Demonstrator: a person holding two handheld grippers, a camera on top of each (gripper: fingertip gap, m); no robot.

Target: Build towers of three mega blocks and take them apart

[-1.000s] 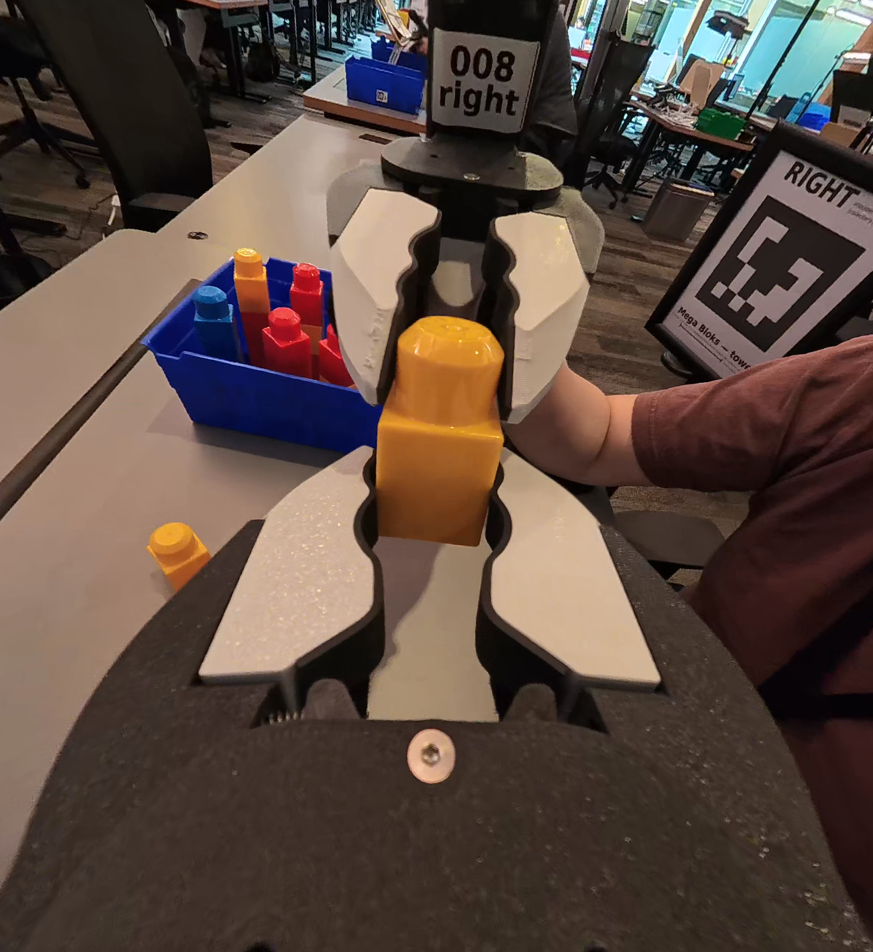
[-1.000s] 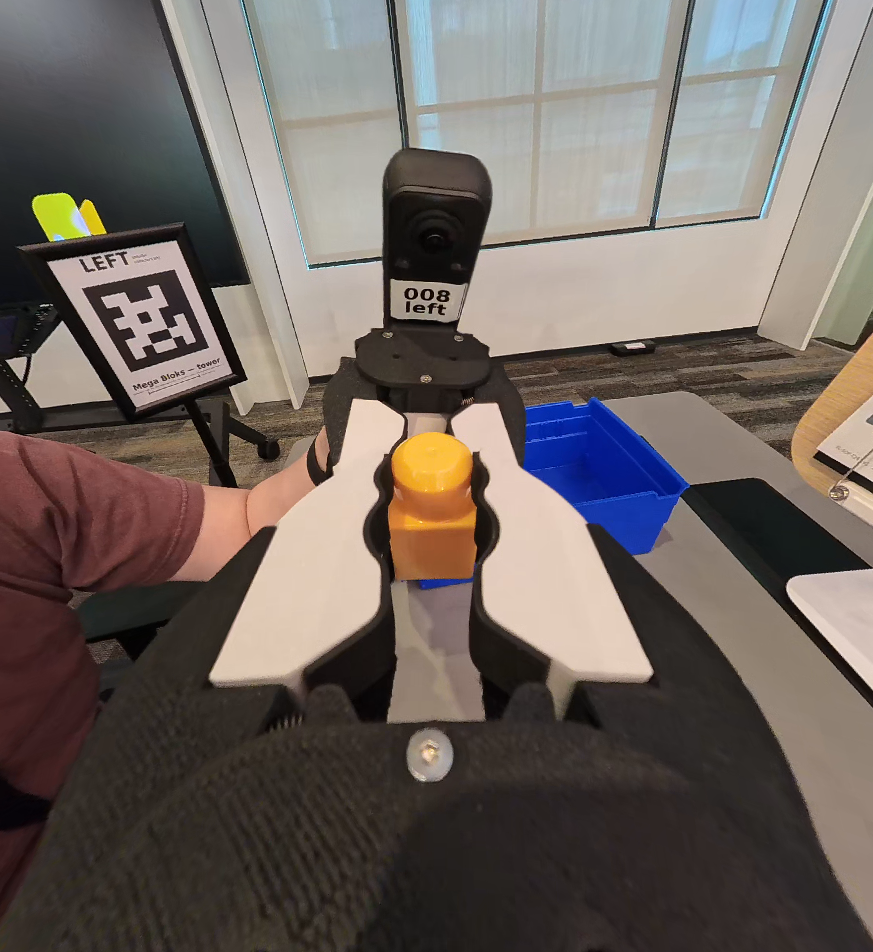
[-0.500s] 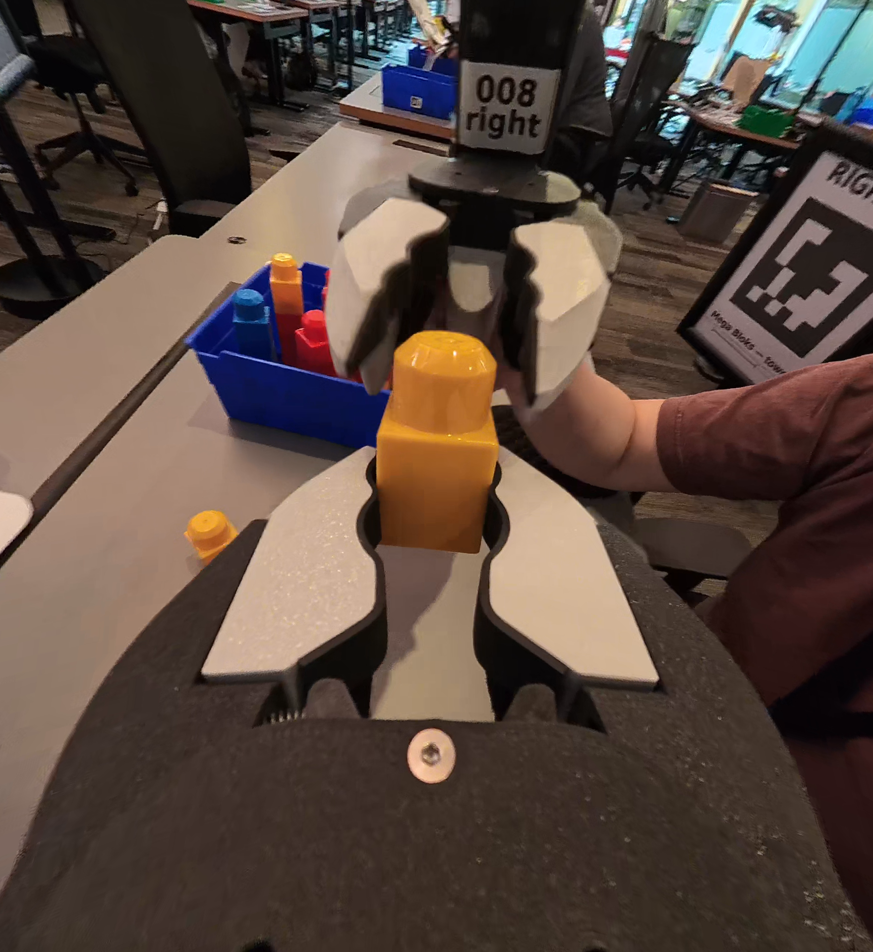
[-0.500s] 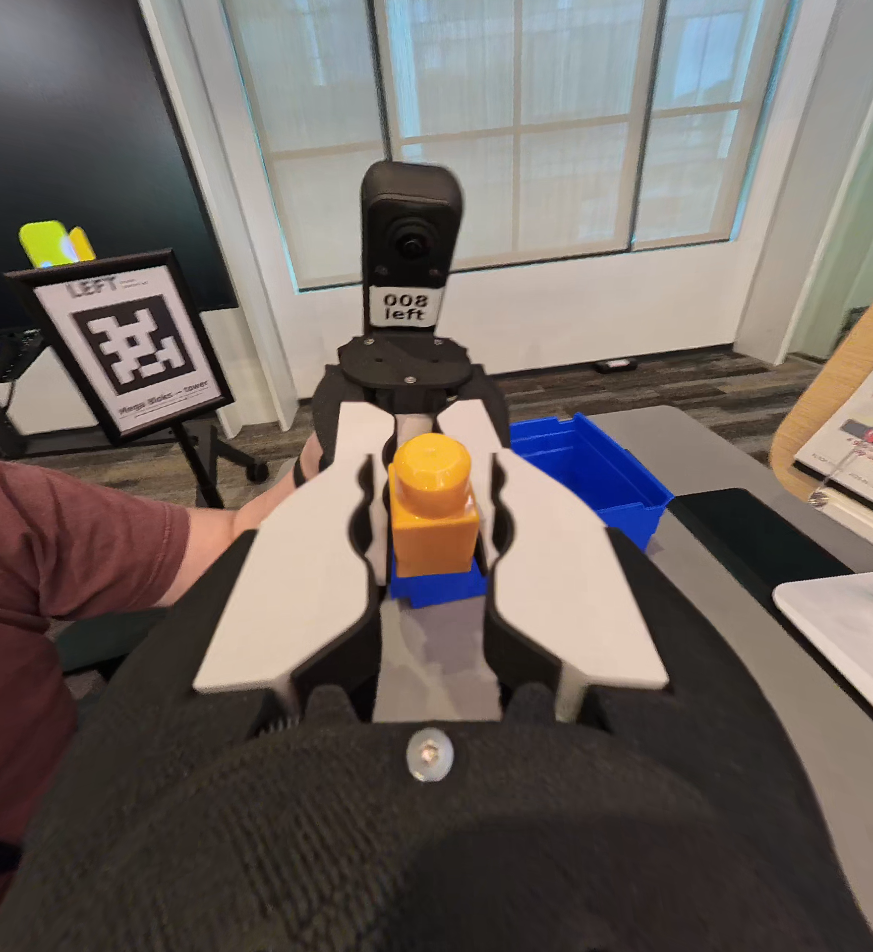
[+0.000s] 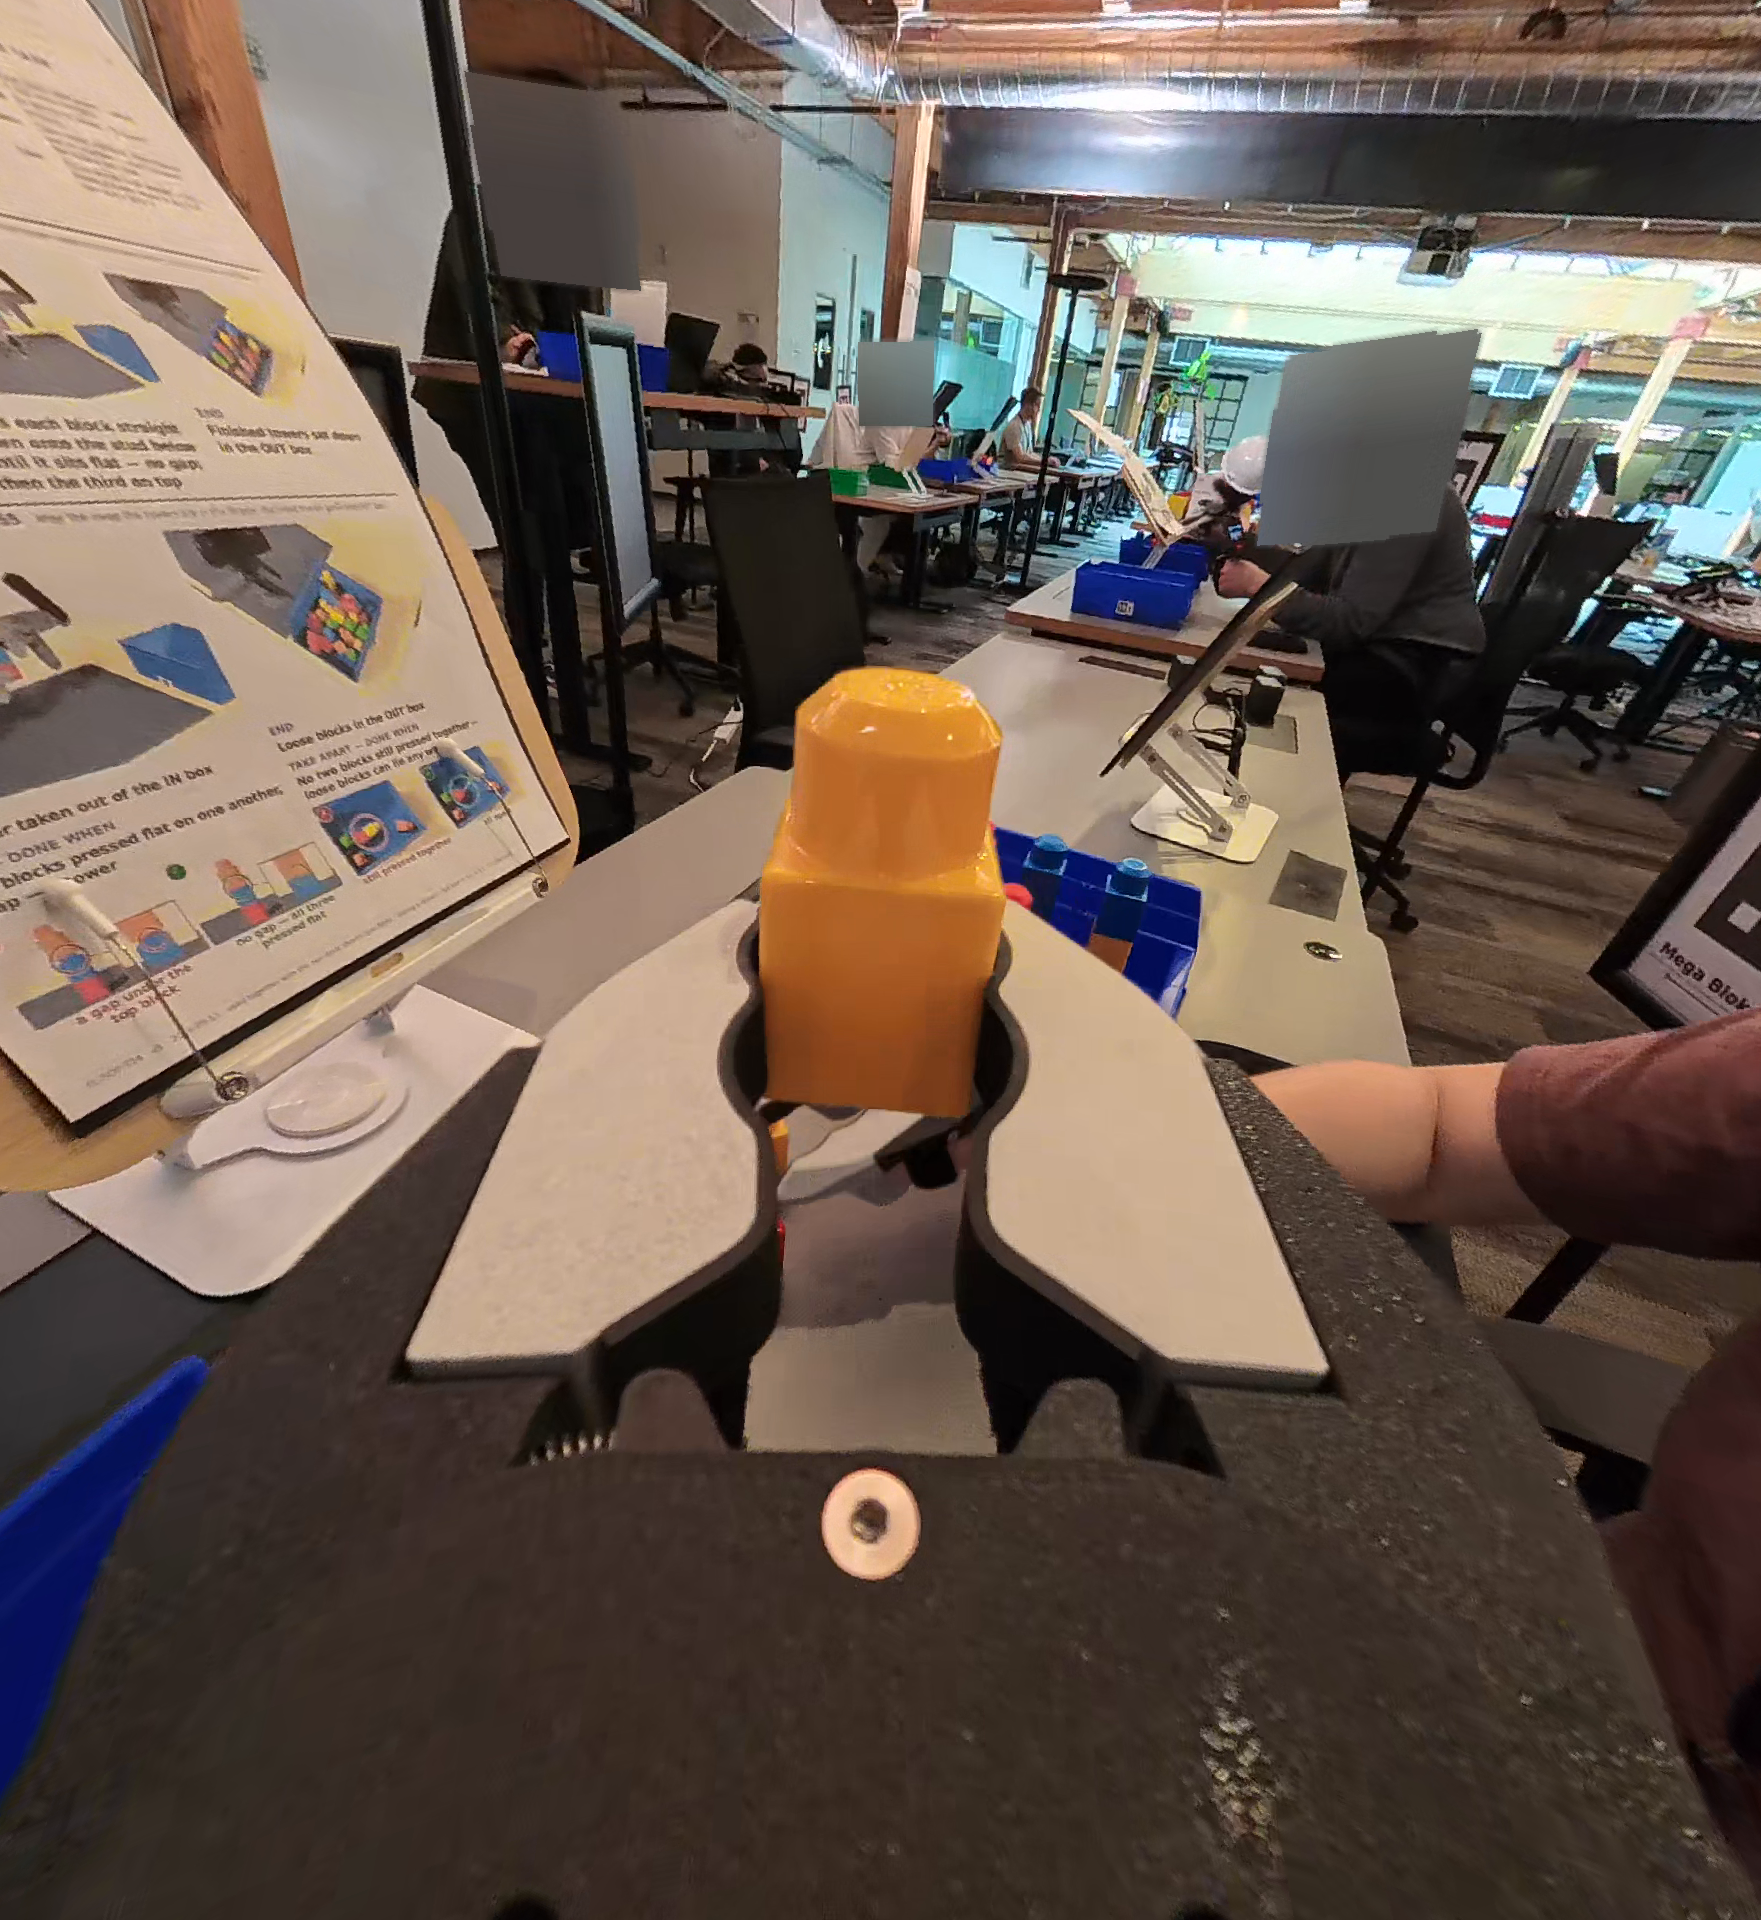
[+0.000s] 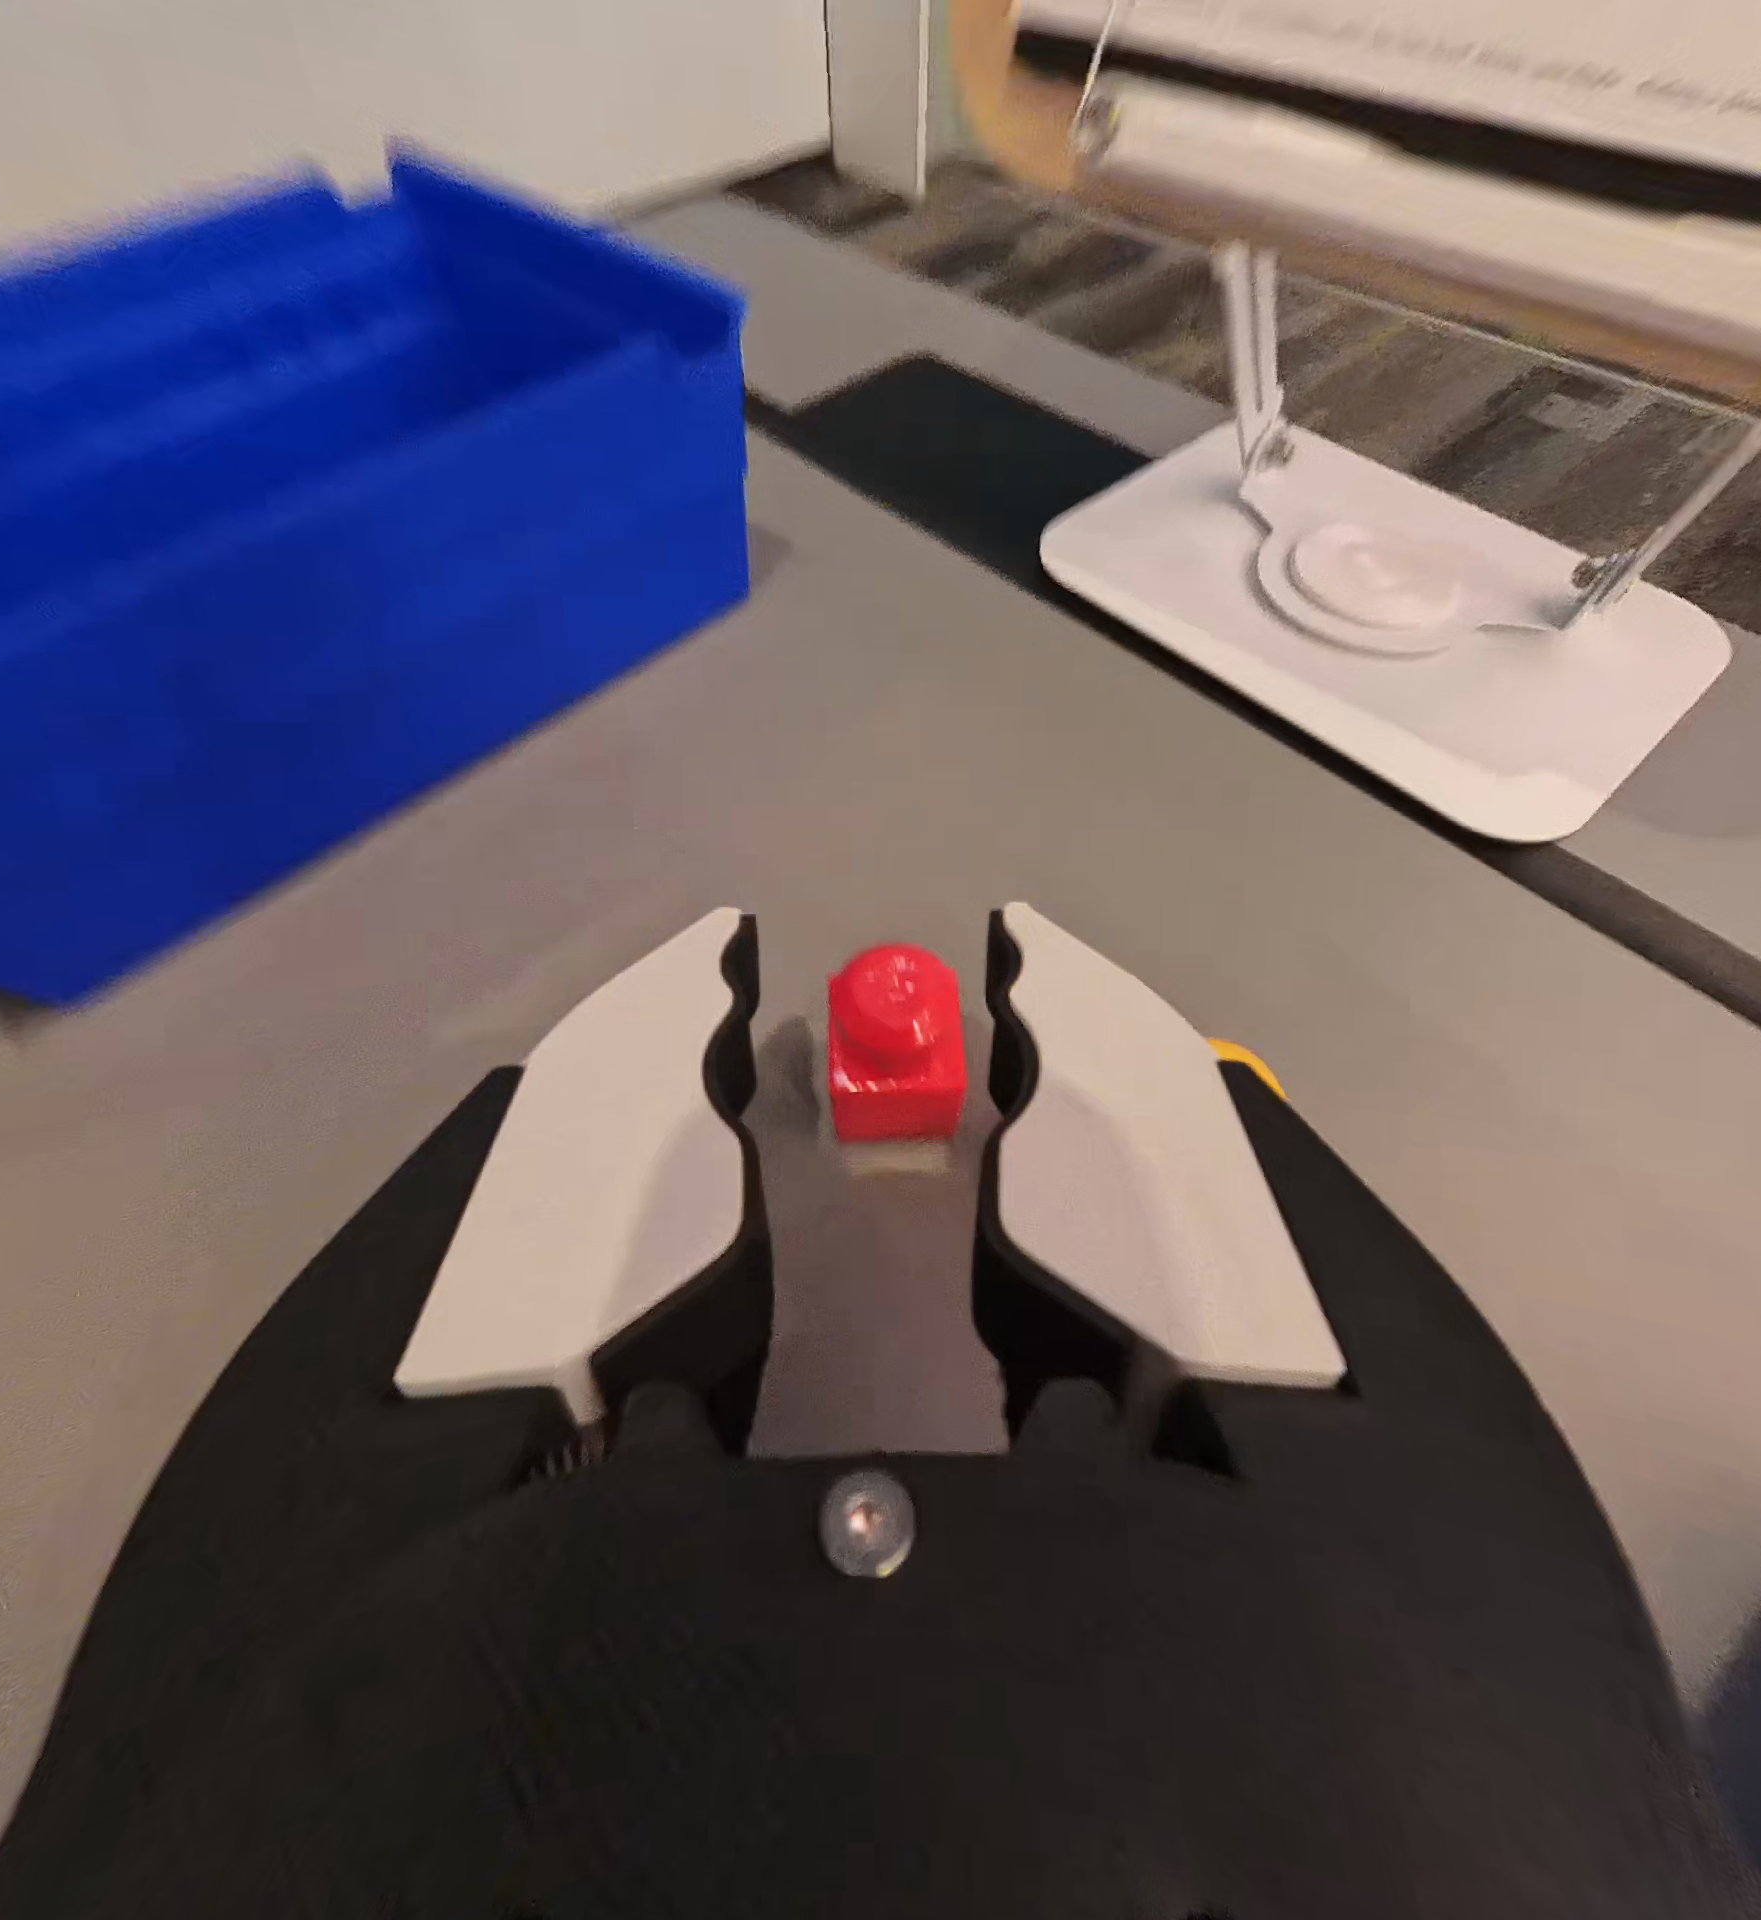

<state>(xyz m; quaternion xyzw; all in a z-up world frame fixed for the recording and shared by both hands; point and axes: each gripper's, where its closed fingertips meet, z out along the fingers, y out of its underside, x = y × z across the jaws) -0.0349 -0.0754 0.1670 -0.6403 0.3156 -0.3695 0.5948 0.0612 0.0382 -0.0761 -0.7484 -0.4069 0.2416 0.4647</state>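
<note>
In the left wrist view my left gripper (image 5: 876,935) is shut on an orange block (image 5: 881,914), held upright above the table with its stud up. Both pads press on its sides. In the right wrist view my right gripper (image 6: 871,920) is open, low over the grey table (image 6: 855,748). A small red block (image 6: 891,1049) stands on the table between its fingers, with a gap on each side. A bit of a yellow block (image 6: 1237,1055) shows just outside the right finger (image 6: 1115,1091).
A blue bin (image 5: 1146,914) with several blue, red and orange blocks stands behind the orange block. Another blue bin (image 6: 315,540) is left of the right gripper. An instruction board (image 5: 180,644) on a white stand (image 6: 1375,644) is close by. A person's forearm (image 5: 1375,1132) is on the right. The tips of one gripper are about 30 cm away from the tips of the other.
My right gripper let go of the orange block's stud, opened, and dropped to the table around the red block. My left gripper kept the orange block and swung left.
</note>
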